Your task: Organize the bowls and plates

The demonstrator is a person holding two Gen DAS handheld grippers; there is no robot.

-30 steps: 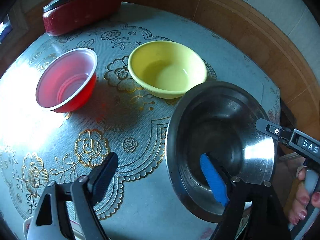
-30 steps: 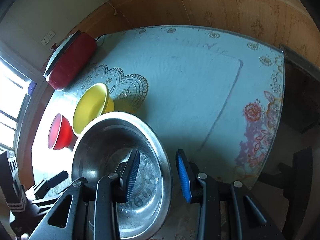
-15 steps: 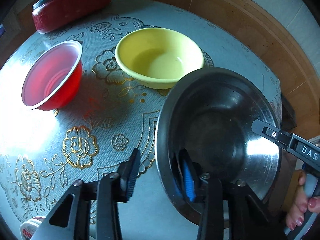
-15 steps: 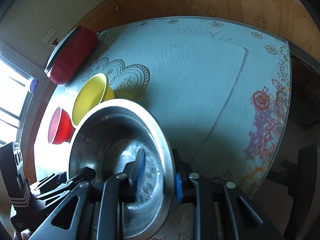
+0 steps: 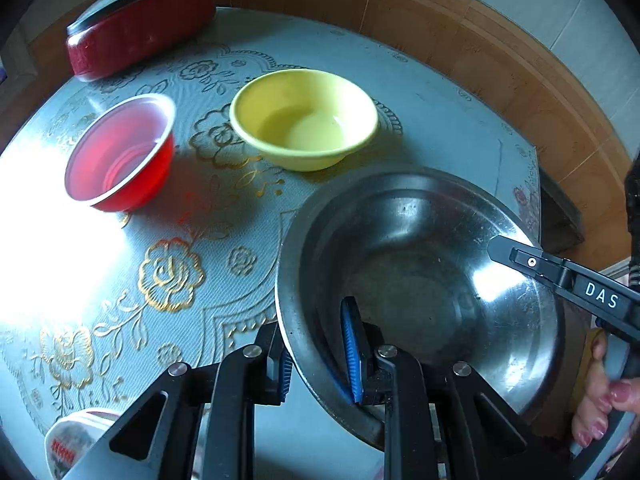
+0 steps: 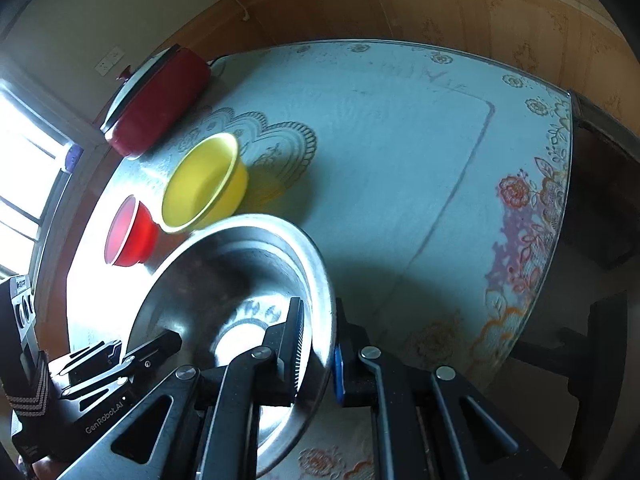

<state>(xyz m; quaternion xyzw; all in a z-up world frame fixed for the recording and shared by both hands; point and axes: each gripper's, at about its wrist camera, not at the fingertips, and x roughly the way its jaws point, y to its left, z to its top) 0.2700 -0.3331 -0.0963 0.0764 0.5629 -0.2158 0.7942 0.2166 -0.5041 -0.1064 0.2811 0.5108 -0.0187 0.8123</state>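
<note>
Steel bowl gripped at opposite rims: left claw and right claw both clenched on it, beside yellow bowl.

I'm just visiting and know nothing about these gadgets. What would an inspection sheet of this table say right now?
Surface: table under a pale blue cloth with gold flower print; sun glare on its left part.
Job's things: steel bowl near the front edge; yellow bowl and red bowl upright behind it, both apparently empty.
Clutter: lidded red pot at the back; a small printed container at the front edge.
Grippers: left hand-held gripper and right hand-held gripper each clamp the steel bowl's rim, one finger inside, one outside.
Cables: nothing seen.
Surroundings: brown panelled wall, bright window, wall socket.
</note>
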